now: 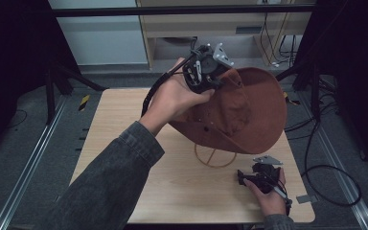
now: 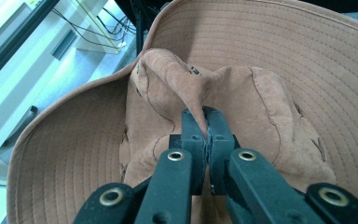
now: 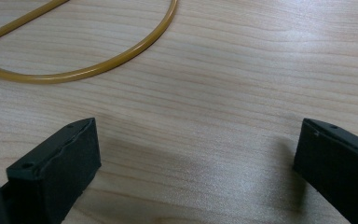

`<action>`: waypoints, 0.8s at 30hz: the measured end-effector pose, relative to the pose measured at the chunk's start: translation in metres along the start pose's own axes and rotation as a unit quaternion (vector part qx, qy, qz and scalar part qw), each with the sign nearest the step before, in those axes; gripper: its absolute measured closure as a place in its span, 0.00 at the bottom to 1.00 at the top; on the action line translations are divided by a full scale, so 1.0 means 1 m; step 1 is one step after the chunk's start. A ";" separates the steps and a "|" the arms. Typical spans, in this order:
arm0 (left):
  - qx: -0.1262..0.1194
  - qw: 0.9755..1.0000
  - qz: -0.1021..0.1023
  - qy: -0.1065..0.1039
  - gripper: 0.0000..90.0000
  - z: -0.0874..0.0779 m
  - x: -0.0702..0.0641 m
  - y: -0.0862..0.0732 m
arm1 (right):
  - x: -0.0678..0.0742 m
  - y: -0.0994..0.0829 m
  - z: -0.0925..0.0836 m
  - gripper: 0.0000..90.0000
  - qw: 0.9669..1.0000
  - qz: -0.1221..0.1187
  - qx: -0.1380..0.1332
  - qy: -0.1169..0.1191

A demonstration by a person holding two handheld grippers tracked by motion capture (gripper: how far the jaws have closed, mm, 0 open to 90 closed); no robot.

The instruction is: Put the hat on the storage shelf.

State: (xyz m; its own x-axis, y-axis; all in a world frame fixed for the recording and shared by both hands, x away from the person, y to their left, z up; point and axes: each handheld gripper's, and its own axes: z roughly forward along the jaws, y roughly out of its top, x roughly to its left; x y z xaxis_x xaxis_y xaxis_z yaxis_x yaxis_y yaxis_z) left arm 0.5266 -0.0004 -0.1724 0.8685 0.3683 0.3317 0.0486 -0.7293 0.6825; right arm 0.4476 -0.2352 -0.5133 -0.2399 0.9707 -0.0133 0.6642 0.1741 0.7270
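A brown wide-brimmed hat point(image 1: 249, 110) is tilted above the back right of the wooden table point(image 1: 182, 191). My left gripper point(image 1: 210, 72) is shut on a fold of its crown point(image 2: 186, 88); the jaws pinch the suede in the left gripper view, with the stitched brim point(image 2: 261, 42) curving around behind. Under the hat a yellowish wire ring stand point(image 1: 215, 158) rests on the table. My right gripper point(image 1: 249, 178) lies low near the table's front right, open, jaws wide apart over bare wood, with the ring point(image 3: 98, 65) just beyond them.
Black frame legs and cables point(image 1: 326, 167) lie on the grey floor right of the table. A light cabinet point(image 1: 211, 28) stands behind it. A small grey tag point(image 1: 306, 198) sits at the table's right front corner.
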 end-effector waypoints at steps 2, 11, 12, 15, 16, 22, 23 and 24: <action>0.001 1.000 0.000 0.000 0.98 0.001 0.000 0.000 | 0.000 0.000 0.000 0.01 1.000 -0.003 -0.001 0.000; 0.002 1.000 0.000 -0.005 0.98 0.009 0.000 0.001 | -0.001 0.000 0.000 0.01 1.000 -0.004 -0.002 0.000; 0.004 1.000 0.000 -0.006 0.98 0.010 0.000 0.001 | -0.001 0.000 0.000 0.01 1.000 -0.005 -0.001 0.000; 0.007 1.000 -0.002 -0.007 0.98 0.015 0.000 0.000 | -0.001 0.000 0.000 0.01 1.000 -0.006 -0.001 0.001; 0.008 1.000 -0.003 -0.008 0.98 0.016 -0.001 0.000 | -0.001 0.000 0.000 0.01 1.000 -0.005 -0.002 0.001; 0.016 1.000 0.008 -0.015 0.98 0.026 -0.004 -0.002 | -0.001 0.000 0.000 0.01 1.000 -0.005 -0.002 0.001; 0.019 1.000 0.008 -0.016 0.98 0.028 -0.004 -0.002 | -0.001 0.000 0.000 0.01 1.000 -0.004 -0.002 0.001; 0.021 1.000 0.012 -0.017 0.98 0.029 -0.004 -0.003 | -0.001 0.000 0.000 0.01 1.000 -0.005 -0.001 0.001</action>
State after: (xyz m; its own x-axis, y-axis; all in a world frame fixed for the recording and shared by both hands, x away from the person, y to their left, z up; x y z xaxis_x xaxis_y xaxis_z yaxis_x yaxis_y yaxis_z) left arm 0.5374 -0.0165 -0.1944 0.8861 0.3315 0.3239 0.0487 -0.7616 0.6462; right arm 0.4478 -0.2357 -0.5134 -0.2467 0.9689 -0.0191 0.6599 0.1824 0.7289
